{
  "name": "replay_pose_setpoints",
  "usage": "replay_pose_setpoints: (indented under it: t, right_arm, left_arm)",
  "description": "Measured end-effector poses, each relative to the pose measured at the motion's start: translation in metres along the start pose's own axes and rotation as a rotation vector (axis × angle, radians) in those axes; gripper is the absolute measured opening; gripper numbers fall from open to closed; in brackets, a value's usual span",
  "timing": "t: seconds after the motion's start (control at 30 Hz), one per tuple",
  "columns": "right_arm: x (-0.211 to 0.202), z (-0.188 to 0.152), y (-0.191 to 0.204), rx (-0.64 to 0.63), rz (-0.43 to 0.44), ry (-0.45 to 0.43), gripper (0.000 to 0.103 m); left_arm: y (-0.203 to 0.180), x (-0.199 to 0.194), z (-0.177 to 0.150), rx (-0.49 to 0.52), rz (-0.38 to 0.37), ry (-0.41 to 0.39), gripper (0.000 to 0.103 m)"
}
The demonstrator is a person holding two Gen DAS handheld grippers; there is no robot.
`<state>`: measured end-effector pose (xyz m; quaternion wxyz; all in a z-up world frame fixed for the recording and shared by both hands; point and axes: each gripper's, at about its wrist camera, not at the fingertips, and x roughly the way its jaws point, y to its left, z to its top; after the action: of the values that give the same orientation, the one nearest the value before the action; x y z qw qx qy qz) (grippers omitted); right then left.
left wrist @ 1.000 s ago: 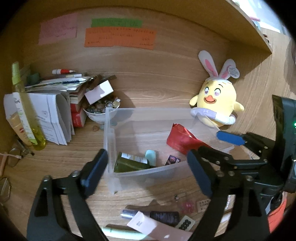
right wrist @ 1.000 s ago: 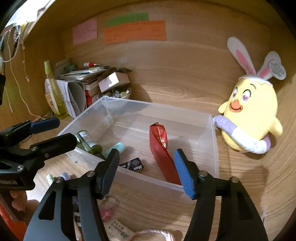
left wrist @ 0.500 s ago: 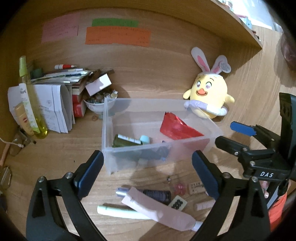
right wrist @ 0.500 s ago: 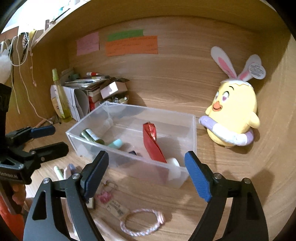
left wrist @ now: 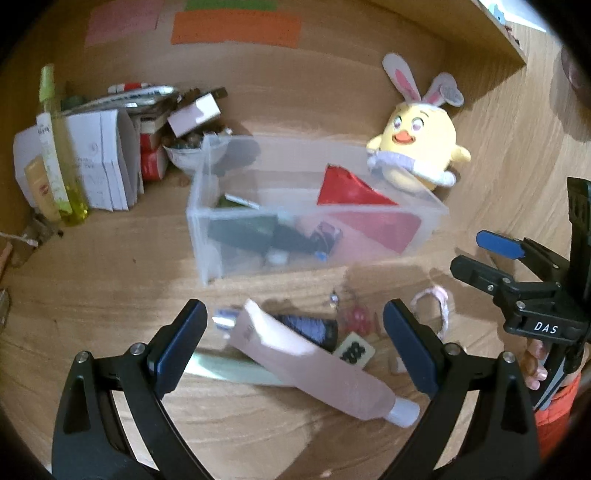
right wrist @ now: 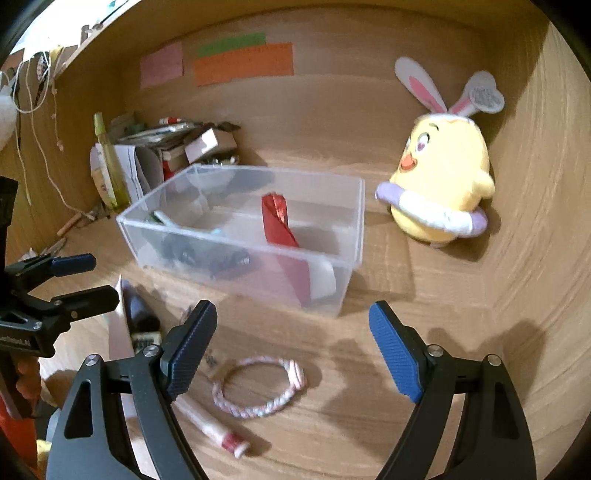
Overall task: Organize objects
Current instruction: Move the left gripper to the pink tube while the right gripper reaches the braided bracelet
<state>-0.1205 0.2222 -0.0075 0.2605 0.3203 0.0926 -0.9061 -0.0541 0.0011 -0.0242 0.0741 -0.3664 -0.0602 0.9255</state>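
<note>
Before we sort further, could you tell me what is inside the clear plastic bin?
The clear plastic bin holds a red foil pouch, leaning, and dark blurred items. What lies beneath them is hidden.

Readable text: one marking only.

"DAS" in white letters on the black body of the right claw, at the right edge of the left wrist view. Writing on the orange note, the pink note and the green note at the top of the frame too blurred to read. Black marks on the small white tile, lower centre, not legible. Bottle label at left unreadable.
</note>
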Motion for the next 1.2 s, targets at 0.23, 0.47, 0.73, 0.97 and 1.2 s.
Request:
replay_pose_setpoints:
  t: [0.23,0.47,0.73,0.97,1.2]
  right_arm:
    - [0.003,-0.022,0.008,-0.029,-0.023,0.044,0.083]
    - [0.011,-0.035,0.012,-0.044,-0.011,0.090,0.083]
    - [0.016,-0.038,0.019,-0.068,-0.005,0.131,0.083]
    - [0.028,-0.037,0.030,-0.137,-0.020,0.194,0.083]
    - [0.038,-0.037,0.029,-0.143,-0.007,0.240,0.083]
  left_arm:
    - [-0.015,0.014,-0.017,0.006,-0.020,0.064,0.097]
    - [-0.035,0.014,-0.035,0.072,0.043,0.075,0.097]
    - [-0.032,0.012,-0.048,0.108,0.093,0.097,0.097]
    - [-0.009,0.001,-0.059,0.104,0.144,0.117,0.097]
    - [0.014,-0.008,-0.065,0.062,0.179,0.122,0.097]
